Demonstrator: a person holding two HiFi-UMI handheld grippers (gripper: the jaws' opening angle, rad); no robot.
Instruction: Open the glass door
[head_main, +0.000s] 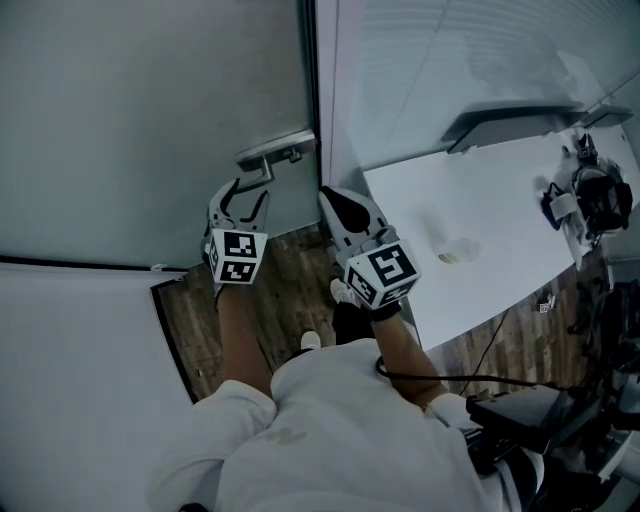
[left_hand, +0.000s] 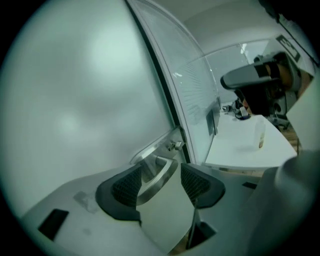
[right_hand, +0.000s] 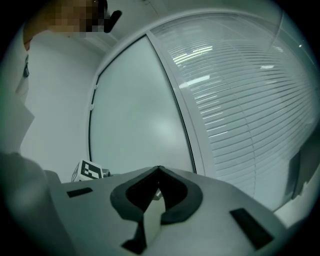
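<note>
Glass door (head_main: 150, 120): frosted pane, shut, filling the left of the head view, with a brushed-metal lever handle (left_hand: 159, 162) just beside the dark vertical frame edge (head_main: 312, 90). Left gripper (head_main: 243, 205): jaws wide, lever between the pads, not clamped. Right gripper (head_main: 338, 205): jaws together, empty, near the frame edge, white table (head_main: 500, 200) close on its right, wooden floor (head_main: 290, 290) below. Only the right gripper view shows slatted blinds (right_hand: 240, 100) in the neighbouring pane; only the left gripper view shows the lever between the pads.
</note>
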